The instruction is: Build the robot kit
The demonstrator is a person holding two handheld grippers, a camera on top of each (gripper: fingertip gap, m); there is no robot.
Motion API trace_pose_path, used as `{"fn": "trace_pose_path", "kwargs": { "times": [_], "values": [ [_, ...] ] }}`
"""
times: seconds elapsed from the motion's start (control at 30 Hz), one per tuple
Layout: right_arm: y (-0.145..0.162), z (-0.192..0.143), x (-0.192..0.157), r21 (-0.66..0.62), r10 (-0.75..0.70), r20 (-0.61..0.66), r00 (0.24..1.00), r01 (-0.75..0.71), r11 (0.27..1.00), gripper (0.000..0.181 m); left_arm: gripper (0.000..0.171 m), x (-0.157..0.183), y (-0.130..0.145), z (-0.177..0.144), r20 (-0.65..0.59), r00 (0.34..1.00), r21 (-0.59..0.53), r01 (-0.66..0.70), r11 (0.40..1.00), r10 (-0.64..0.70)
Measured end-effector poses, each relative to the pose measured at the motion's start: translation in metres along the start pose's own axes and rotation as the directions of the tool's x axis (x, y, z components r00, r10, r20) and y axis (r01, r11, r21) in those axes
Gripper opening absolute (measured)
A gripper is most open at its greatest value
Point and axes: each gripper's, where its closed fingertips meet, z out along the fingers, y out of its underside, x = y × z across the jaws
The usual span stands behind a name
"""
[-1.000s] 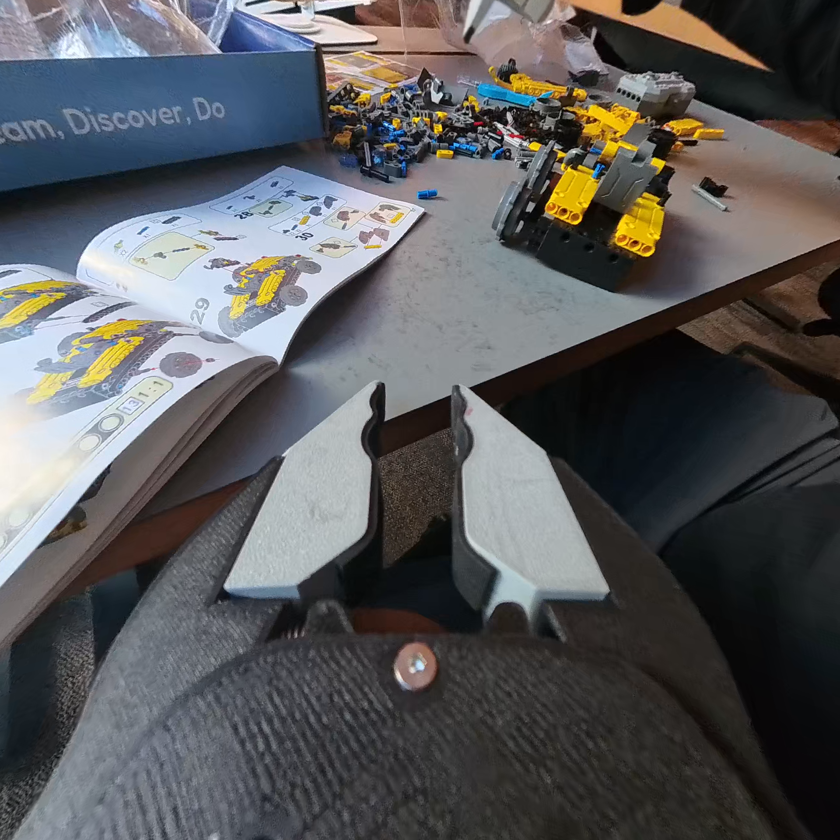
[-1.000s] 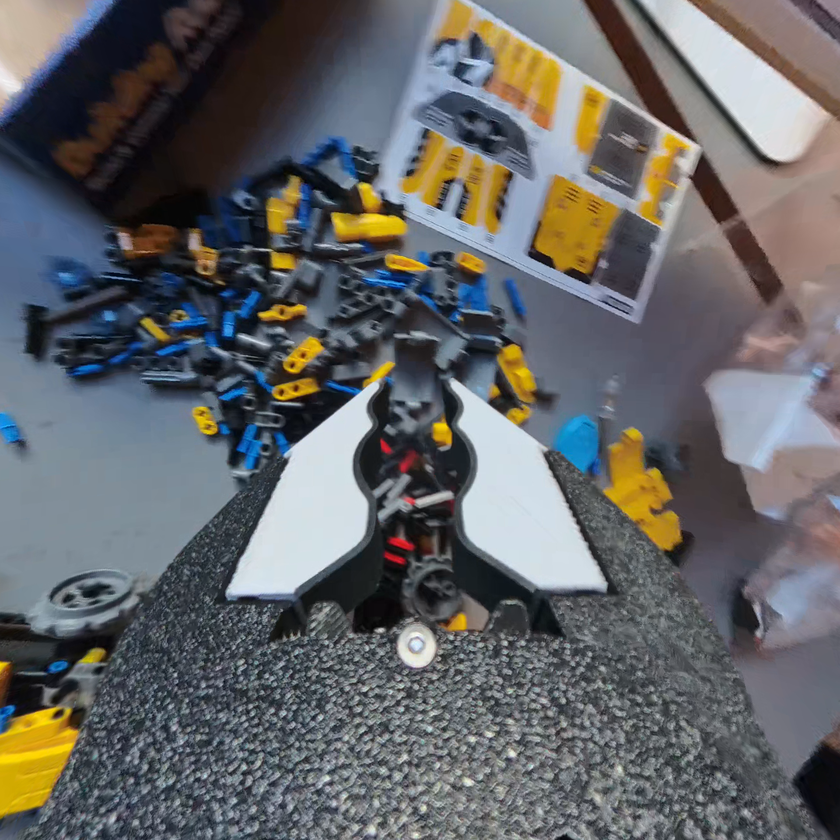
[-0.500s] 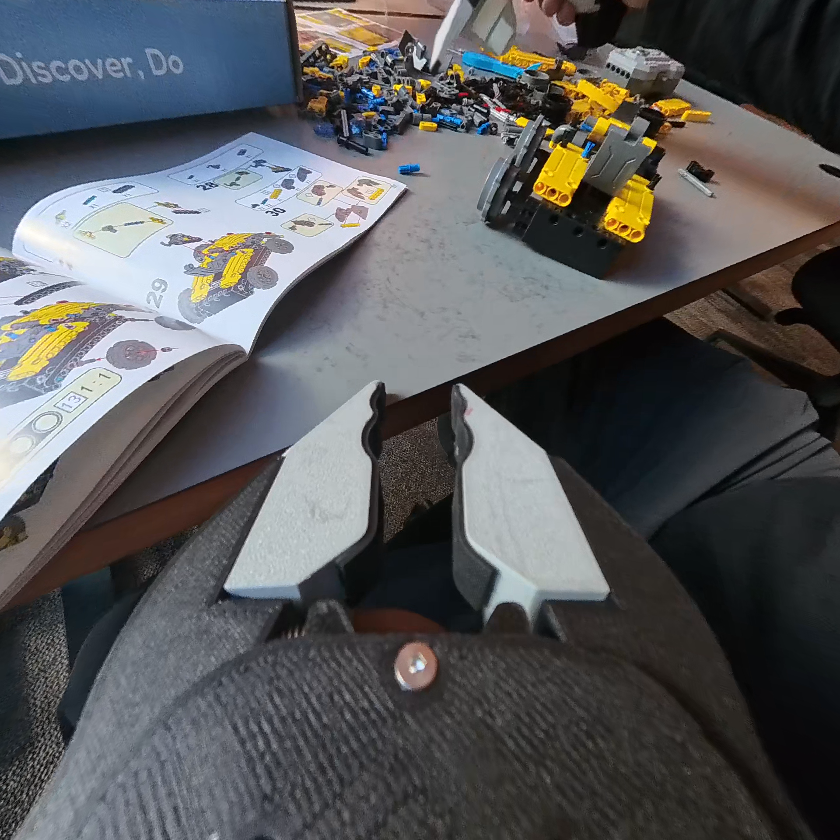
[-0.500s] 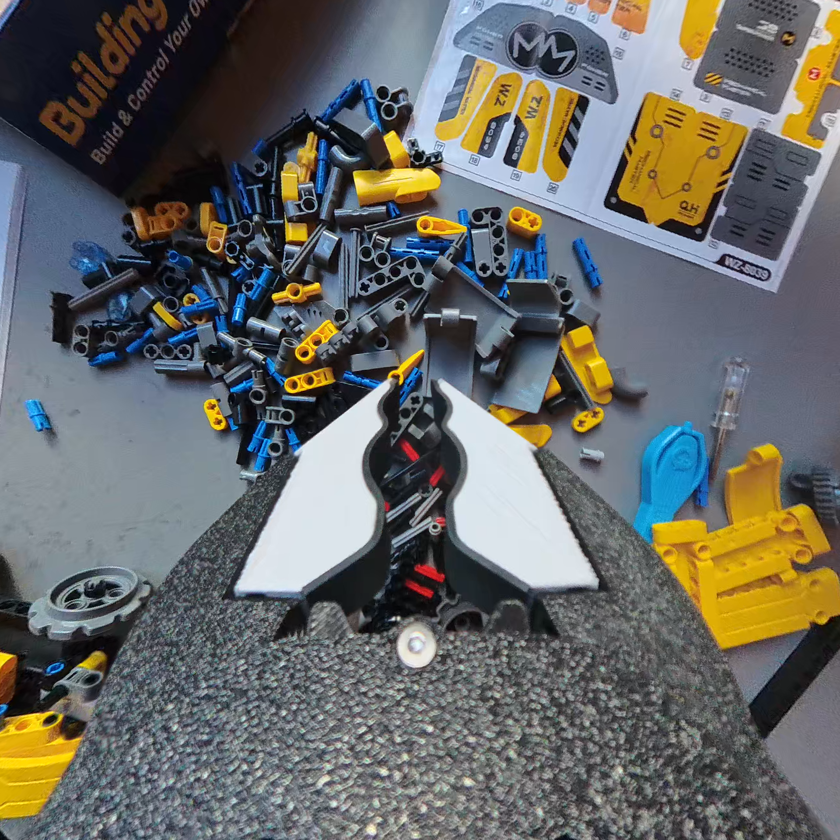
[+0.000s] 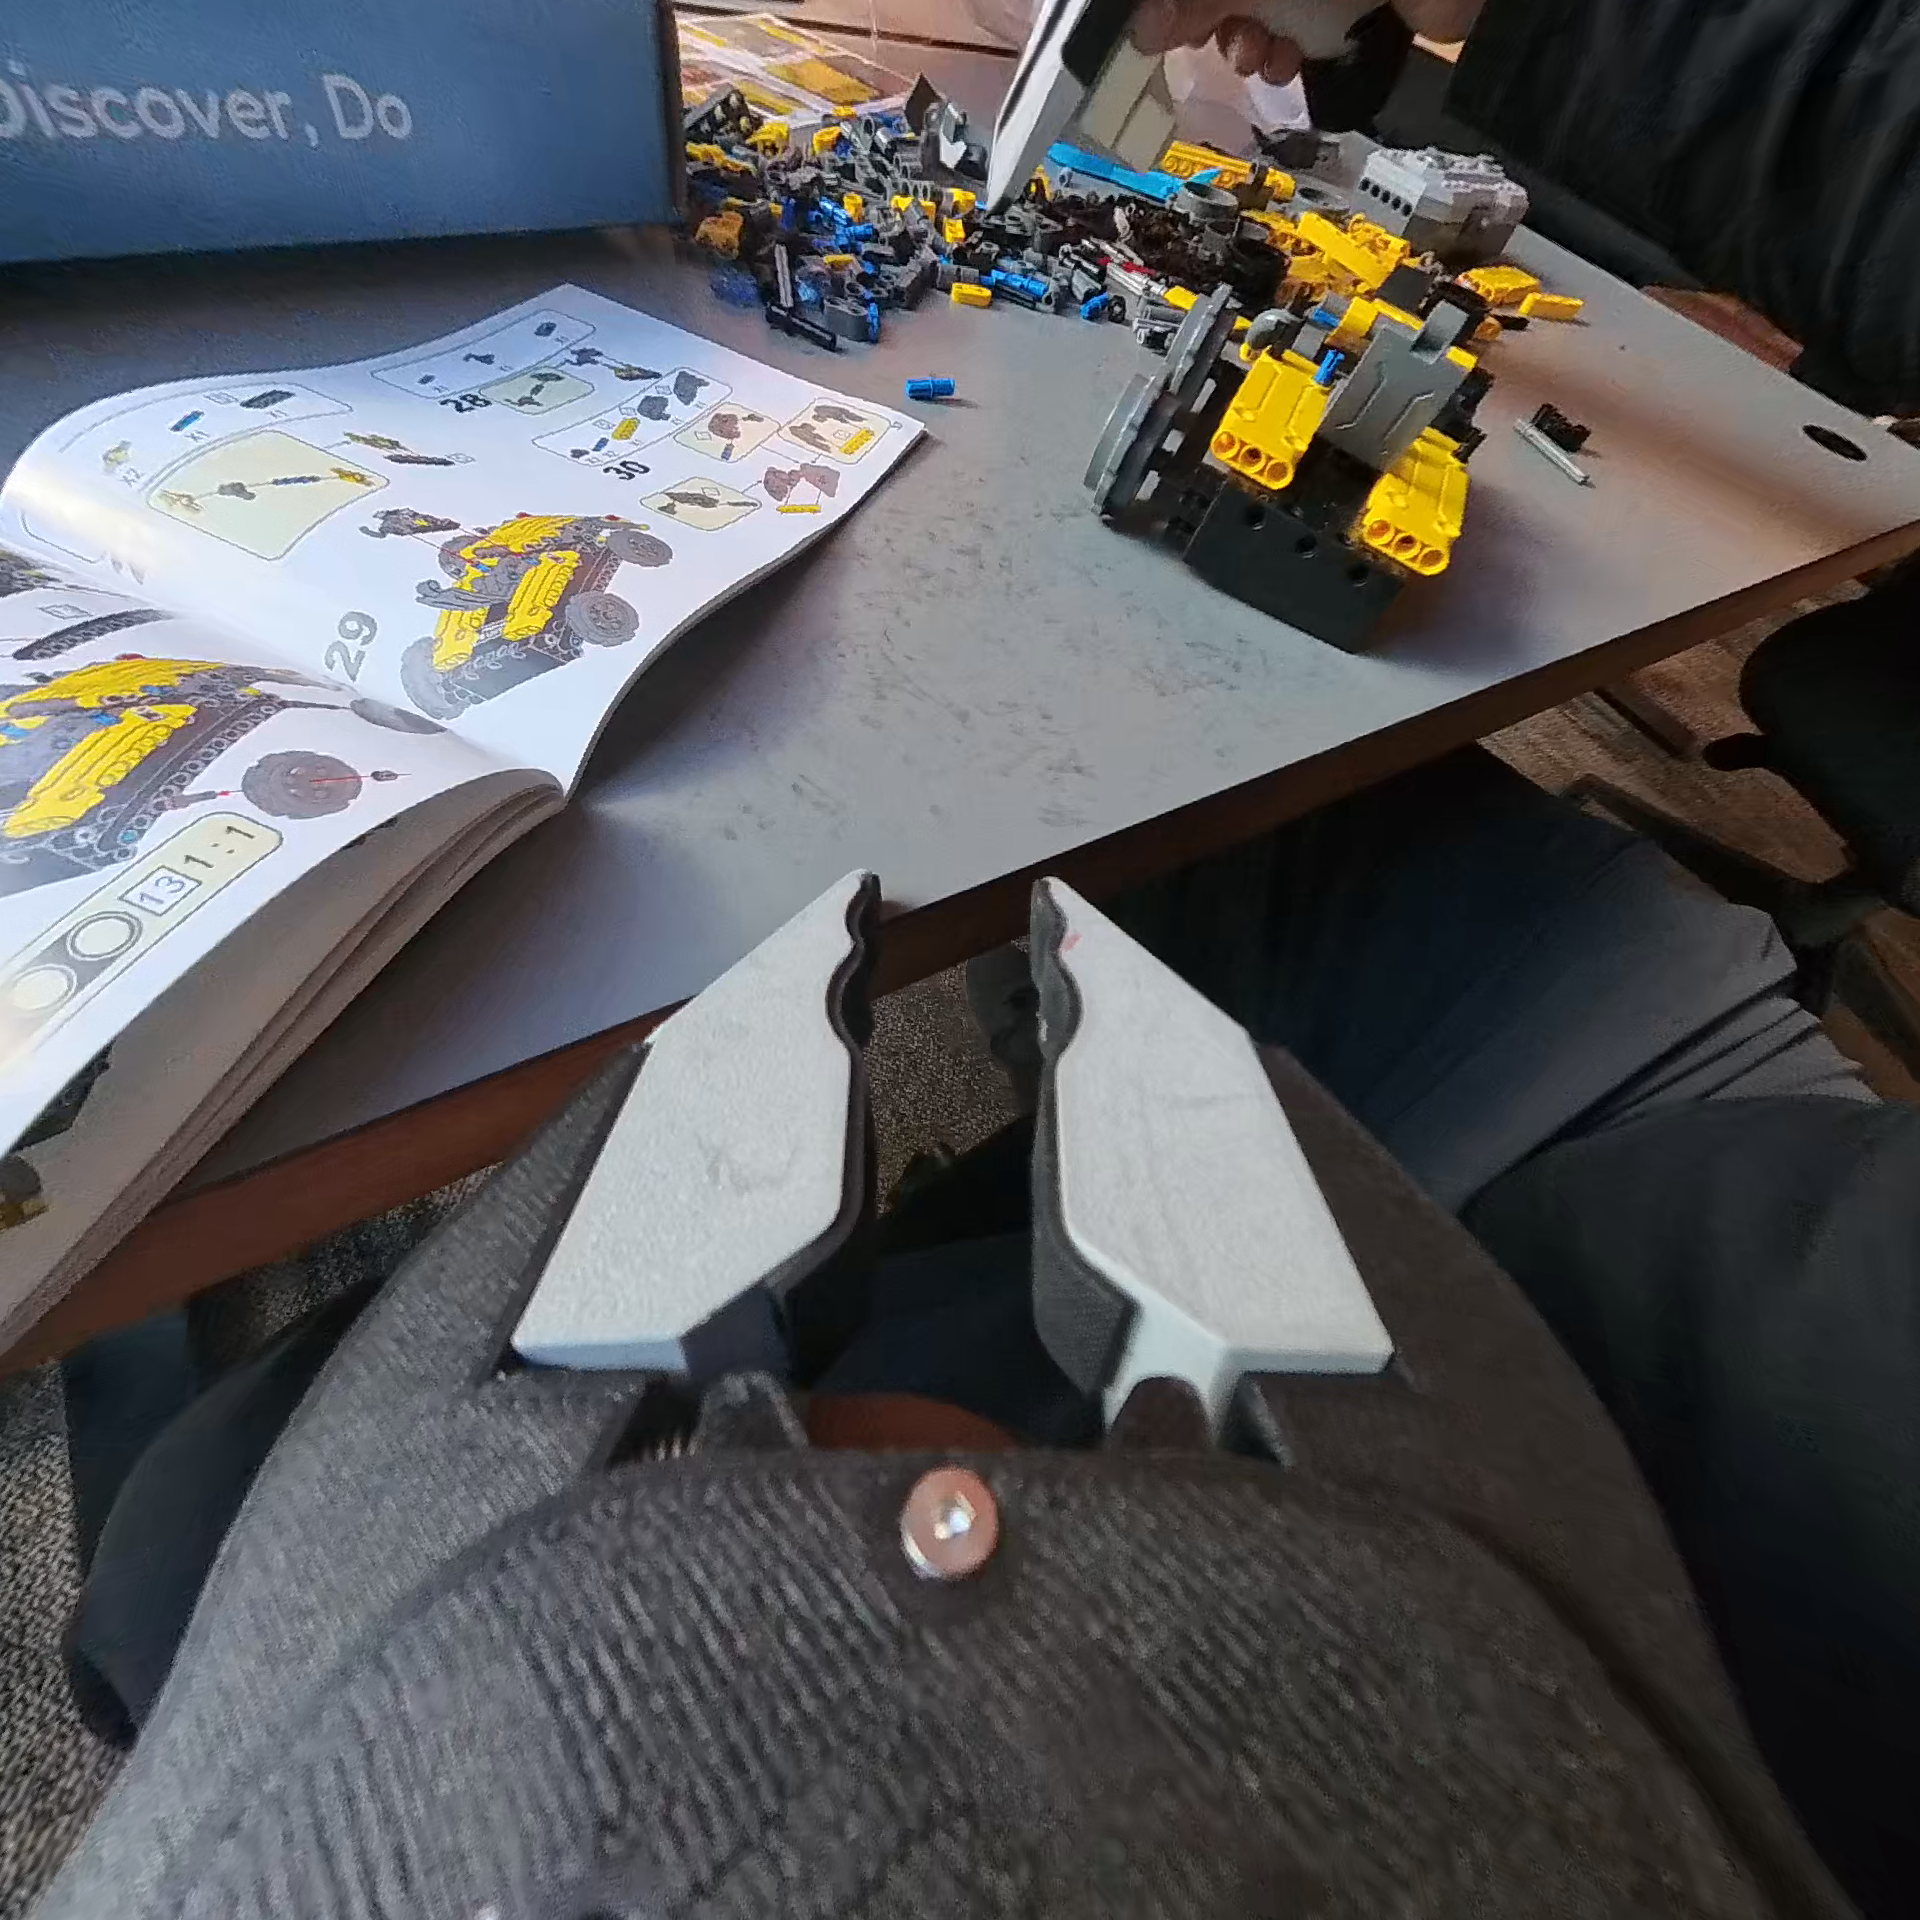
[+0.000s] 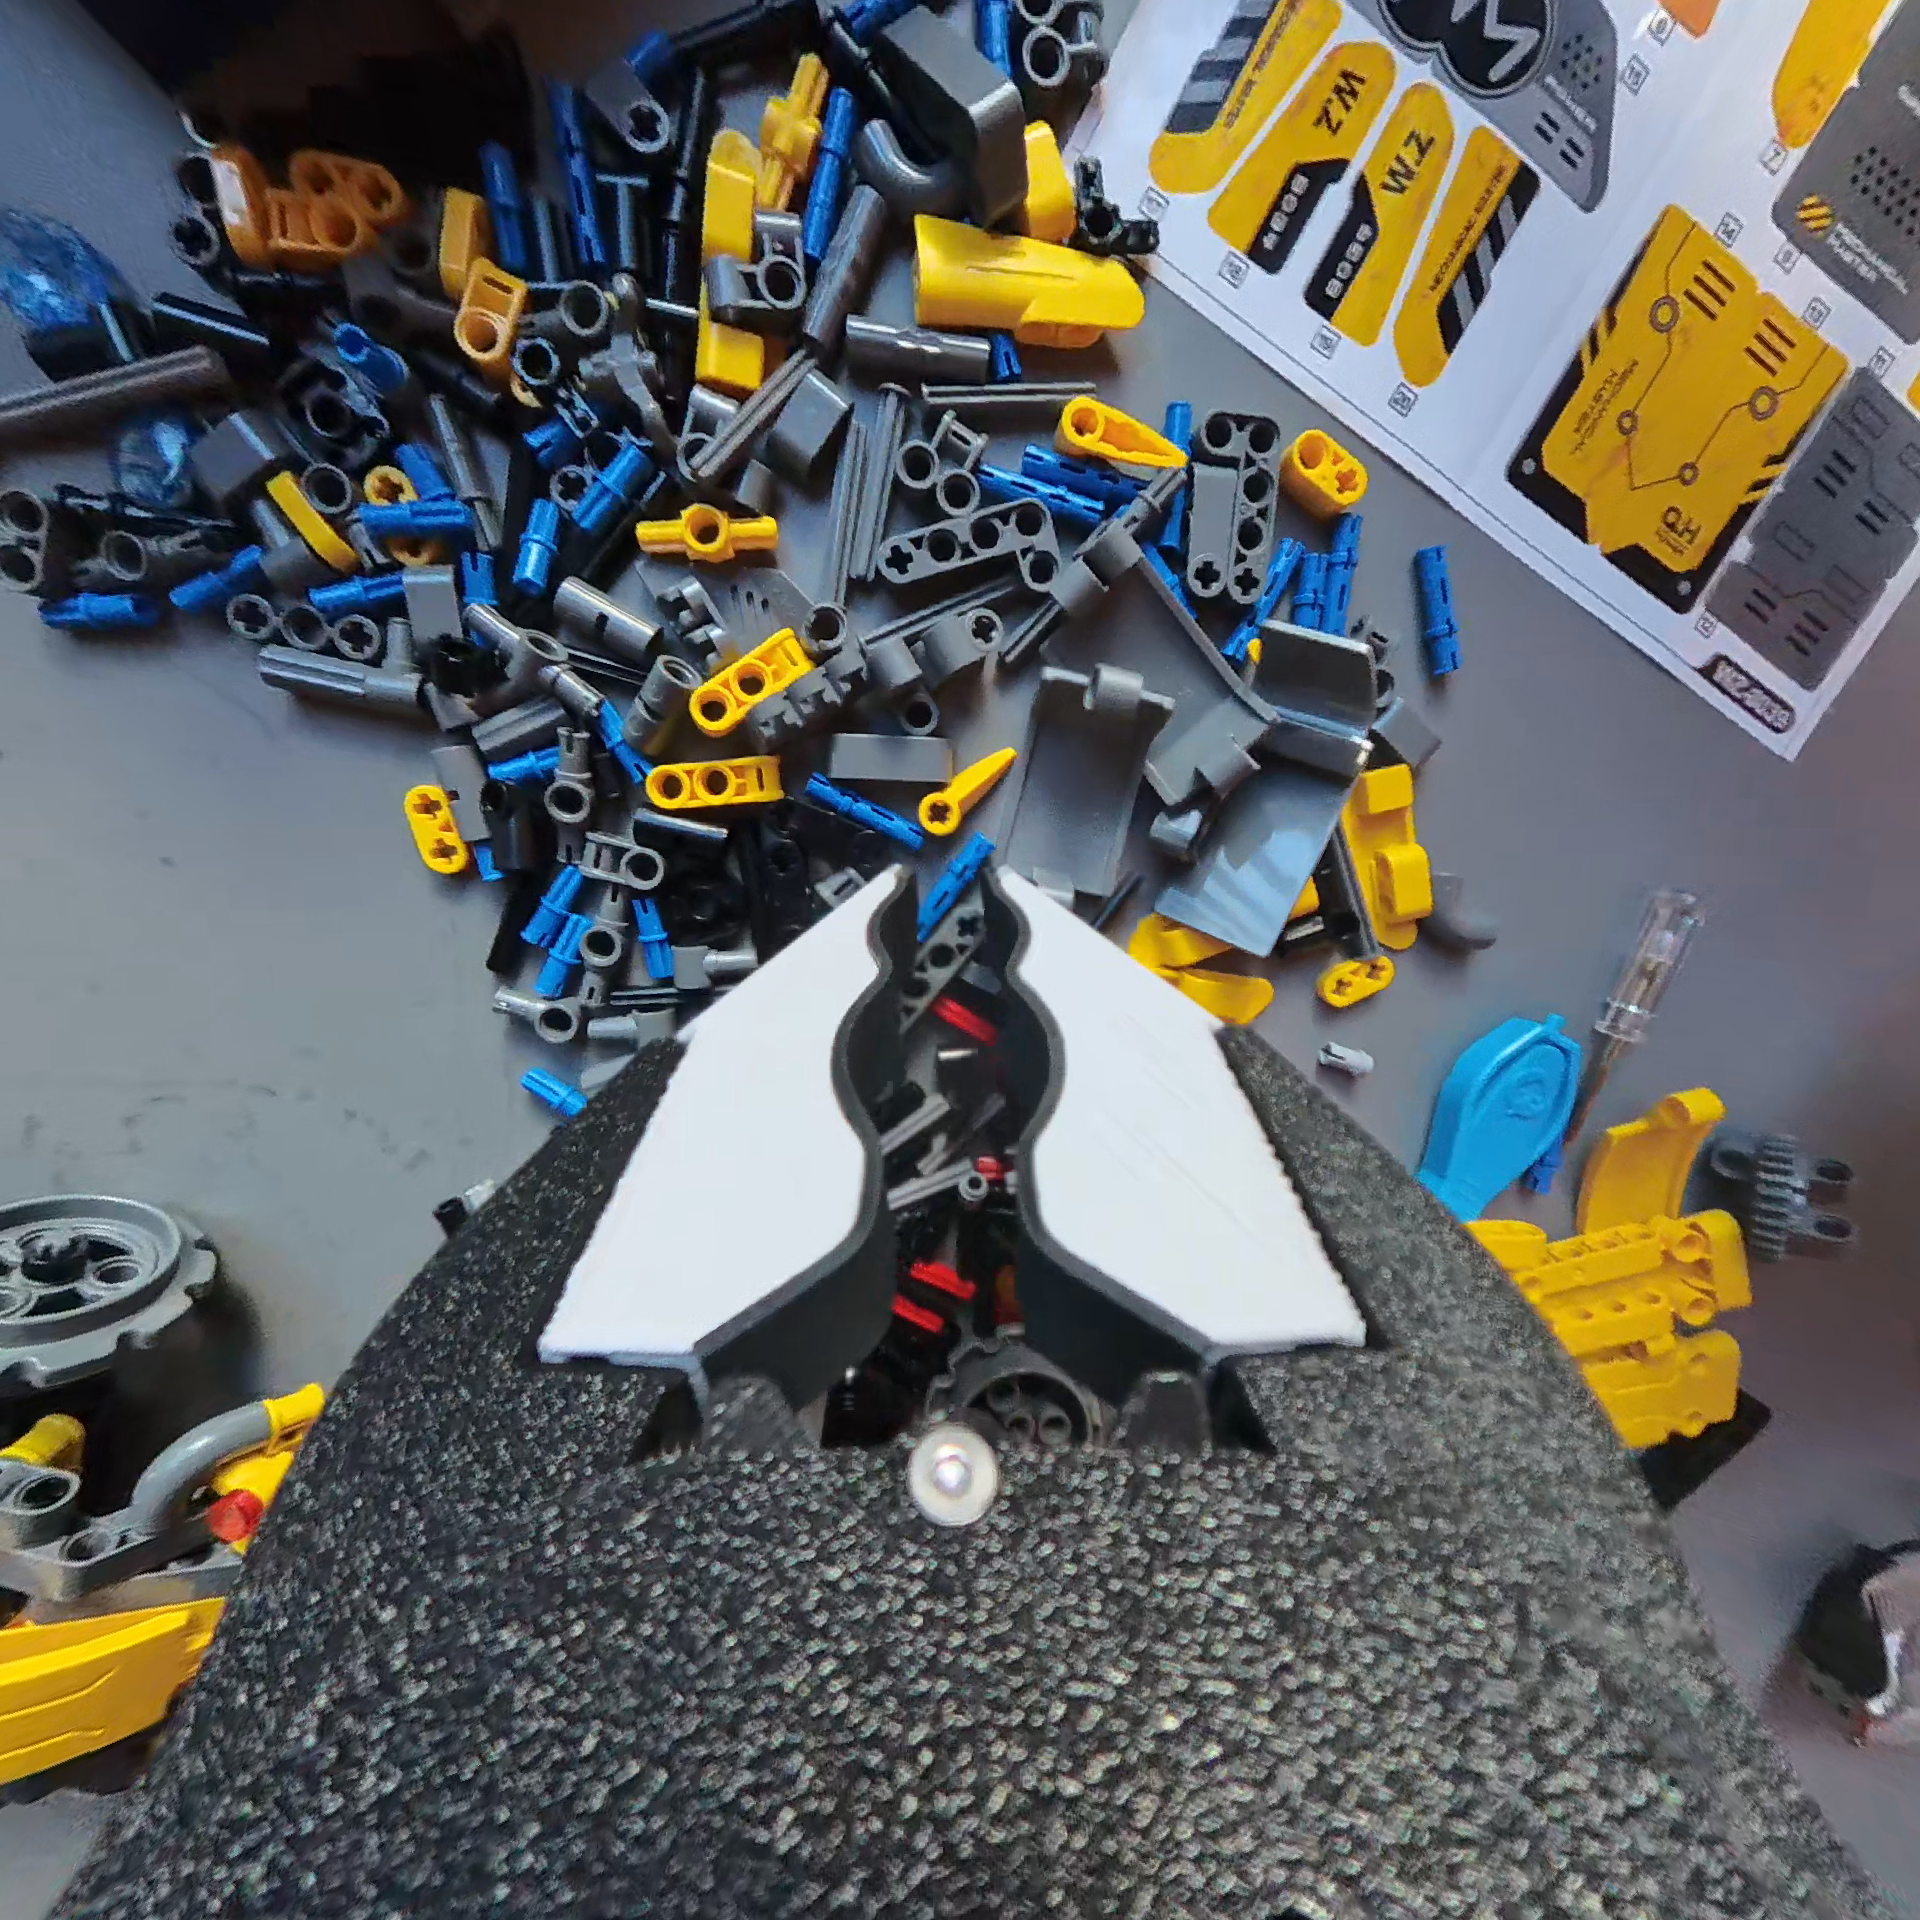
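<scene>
My left gripper [image 5: 951, 914] is open and empty. It hangs below the front edge of the grey table [image 5: 935, 675], over a person's lap. My right gripper [image 6: 951, 883] points down into a pile of small blue, grey and yellow building parts [image 6: 727, 623]. Its jaws stand a narrow gap apart, with a dark grey beam [image 6: 940, 951] and a blue pin [image 6: 961, 862] between the tips. I cannot tell whether they grip either. In the left wrist view the right gripper [image 5: 1023, 156] touches the far pile [image 5: 883, 249].
An open instruction booklet [image 5: 416, 540] lies at the left, with a blue box [image 5: 312, 125] behind it. A partly built yellow and grey vehicle [image 5: 1309, 468] stands near the table's right edge. A sticker sheet [image 6: 1558, 312], a blue tool [image 6: 1496, 1112] and a yellow assembly [image 6: 1621, 1288] lie around the pile. About 40 cm separates my left fingertips from my right. The right tips stand about 15 cm off the yellow assembly [image 6: 1621, 1288].
My right gripper has come down closer to the pile and its jaws have narrowed. My left gripper has sunk slightly below the table edge and stays open.
</scene>
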Motion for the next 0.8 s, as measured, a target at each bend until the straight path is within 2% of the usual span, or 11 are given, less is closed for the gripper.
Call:
{"fn": "trace_pose_path", "kwargs": {
  "times": [0.17, 0.27, 0.5, 0.67, 0.8],
  "values": [
    [0.001, 0.005, -0.001, -0.024, 0.026, 0.023, 0.999, -0.025, 0.999, 0.012, 0.025, 0.0, 0.001, 0.001, -0.005, 1.0, -0.005, 0.009, 1.0, -0.009],
    [0.0, 0.005, -0.004, -0.006, 0.024, 0.043, 0.999, -0.024, 1.0, 0.004, 0.025, 0.0, 0.001, 0.001, -0.01, 1.0, -0.004, 0.014, 1.0, -0.014],
    [-0.003, 0.0, -0.005, 0.041, 0.02, 0.045, 0.999, -0.022, 0.999, 0.004, 0.025, 0.001, 0.001, 0.001, -0.009, 1.0, -0.005, 0.01, 1.0, -0.01],
    [-0.003, -0.029, -0.01, 0.093, 0.018, 0.028, 0.999, -0.02, 0.995, 0.004, 0.025, 0.003, 0.002, 0.002, -0.012, 1.0, -0.01, -0.004, 1.0, 0.004],
    [0.027, -0.073, -0.021, 0.127, 0.035, -0.011, 0.999, -0.033, 0.991, 0.004, 0.025, 0.005, 0.002, 0.002, -0.009, 1.0, -0.013, -0.014, 1.0, 0.014]
  ]
}}
